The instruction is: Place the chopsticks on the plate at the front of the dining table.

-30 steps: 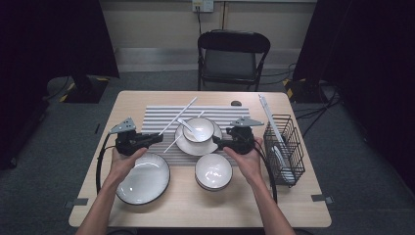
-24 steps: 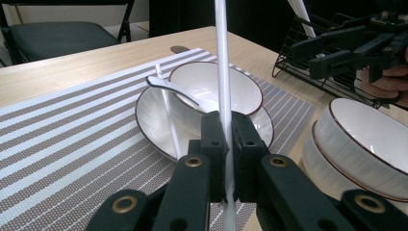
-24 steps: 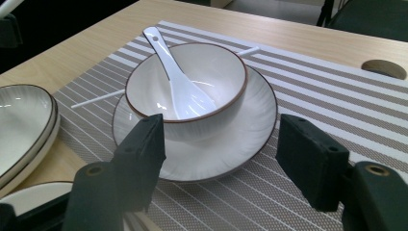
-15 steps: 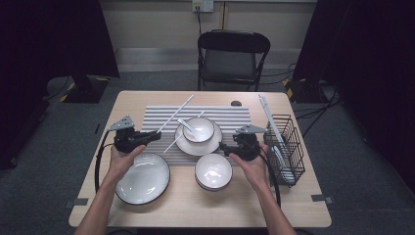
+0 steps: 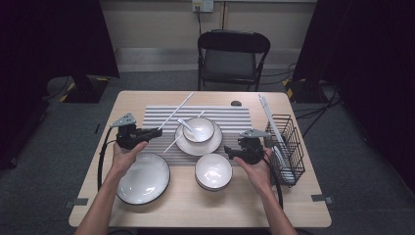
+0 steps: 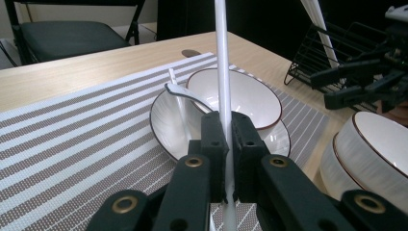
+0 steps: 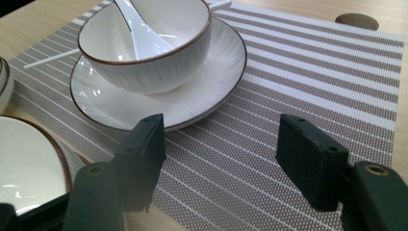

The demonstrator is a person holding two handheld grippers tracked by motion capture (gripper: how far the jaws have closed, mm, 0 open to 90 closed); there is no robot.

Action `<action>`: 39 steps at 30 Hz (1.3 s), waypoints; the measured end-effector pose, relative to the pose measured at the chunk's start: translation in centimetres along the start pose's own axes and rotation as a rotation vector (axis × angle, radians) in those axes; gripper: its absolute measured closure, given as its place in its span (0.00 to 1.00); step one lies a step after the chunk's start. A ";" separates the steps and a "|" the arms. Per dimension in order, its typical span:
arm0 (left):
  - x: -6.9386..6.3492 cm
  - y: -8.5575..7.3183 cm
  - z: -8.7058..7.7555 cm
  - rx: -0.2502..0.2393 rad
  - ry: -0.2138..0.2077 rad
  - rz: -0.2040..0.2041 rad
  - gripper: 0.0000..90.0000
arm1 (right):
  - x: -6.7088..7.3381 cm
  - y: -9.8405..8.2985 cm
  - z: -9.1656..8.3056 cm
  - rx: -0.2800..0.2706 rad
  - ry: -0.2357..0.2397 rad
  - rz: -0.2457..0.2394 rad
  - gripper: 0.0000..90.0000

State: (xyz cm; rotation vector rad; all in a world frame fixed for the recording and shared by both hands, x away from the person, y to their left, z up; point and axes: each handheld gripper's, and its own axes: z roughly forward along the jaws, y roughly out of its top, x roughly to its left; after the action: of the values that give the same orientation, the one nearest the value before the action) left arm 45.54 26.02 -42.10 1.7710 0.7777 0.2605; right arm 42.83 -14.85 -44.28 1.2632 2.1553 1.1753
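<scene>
While the person's forearms come in from the near edge, the wooden table (image 5: 147,100) carries everything. Striped placemat (image 5: 230,115) lies across its middle. Black wire rack (image 5: 288,147) stands at the right edge, a flat white piece leaning in it. Large shallow bowl (image 5: 143,177) sits near-left, off the mat, just below the left hand. Saucer plate (image 5: 198,143) sits on the mat centre, small bowl (image 5: 198,128) on top of it, white spoon (image 5: 185,125) resting inside that bowl with handle toward the left. Second deep bowl (image 5: 214,171) sits at the mat's near edge, just left of the right hand.

Left gripper (image 5: 156,131) hovers at the mat's left edge, pointing right toward the saucer; jaws clamped tight on a white chopstick (image 6: 222,72), which runs up and away between them in the left gripper view and slants toward the far side of the table in the high view. Another chopstick (image 5: 182,133) lies on the mat partly under the saucer's left side.

Right gripper (image 5: 229,152) sits between deep bowl and rack, pointing left; jaws spread wide, nothing between them, only mat below. Saucer rim lies just ahead of its left jaw in the right gripper view.
</scene>
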 end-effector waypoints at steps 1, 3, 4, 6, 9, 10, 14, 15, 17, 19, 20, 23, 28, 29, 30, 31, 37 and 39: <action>-0.1 0.1 0.1 0.009 0.001 -0.002 0.96 | -0.1 -0.1 0.1 0.004 -0.002 -0.003 0.38; -0.1 0.6 0.1 0.005 0.002 0.008 0.95 | -0.1 -0.3 0.2 0.008 -0.003 -0.002 0.38; -0.2 0.9 0.1 -0.003 -0.002 0.010 0.95 | -0.2 -0.4 0.2 0.008 -0.005 -0.005 0.38; -0.1 1.4 0.2 -0.008 -0.008 0.015 0.95 | -0.3 -0.6 0.3 0.016 -0.010 0.006 0.37; 0.2 1.8 0.6 0.010 0.005 0.022 0.95 | -0.4 -0.7 0.3 0.029 -0.019 0.005 0.37; 0.3 2.0 0.8 0.006 0.006 0.017 0.95 | -0.4 -0.8 0.2 0.032 -0.023 0.006 0.36; 0.7 2.0 1.2 0.012 0.011 0.008 0.95 | -0.4 -1.1 0.3 0.036 -0.021 0.009 0.36; 0.8 1.9 1.4 0.016 0.013 0.008 0.95 | -0.4 -1.2 0.3 0.036 -0.024 0.003 0.36; 1.0 1.6 1.6 0.027 0.012 0.003 0.95 | -0.3 -1.6 0.5 0.049 -0.030 0.007 0.36; 1.2 1.3 1.7 0.031 0.010 -0.011 0.95 | -0.4 -2.0 0.6 0.053 -0.030 0.008 0.35; 1.3 1.1 1.7 0.029 0.004 -0.021 0.95 | -0.5 -2.1 0.7 0.065 -0.032 0.007 0.34; 1.5 0.8 1.9 0.042 0.025 -0.023 0.95 | -0.4 -2.3 0.9 0.083 -0.037 0.007 0.34; 1.9 0.4 2.2 0.058 0.030 -0.039 0.95 | -0.5 -3.1 1.3 0.097 -0.047 0.007 0.33; 1.9 0.3 2.3 0.066 0.043 -0.036 0.95 | -0.6 -3.4 1.5 0.109 -0.047 0.008 0.34; 2.0 0.2 2.4 0.074 0.043 -0.043 0.95 | -0.6 -3.6 1.6 0.117 -0.046 0.008 0.34; 2.1 0.1 2.5 0.070 0.033 -0.047 0.95 | -0.6 -3.7 1.7 0.130 -0.050 -0.007 0.33; 2.5 -0.3 2.5 0.075 0.042 -0.065 0.95 | -0.6 -4.0 2.3 0.142 -0.058 -0.007 0.33; 2.6 -0.4 2.7 0.083 0.046 -0.067 0.95 | -0.6 -4.2 2.4 0.148 -0.060 -0.005 0.32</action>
State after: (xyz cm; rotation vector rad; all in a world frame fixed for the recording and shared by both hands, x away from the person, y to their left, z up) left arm 48.81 25.68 -43.97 1.8187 0.8901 0.2279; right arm 42.53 -15.27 -49.09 1.3358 2.2339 0.9788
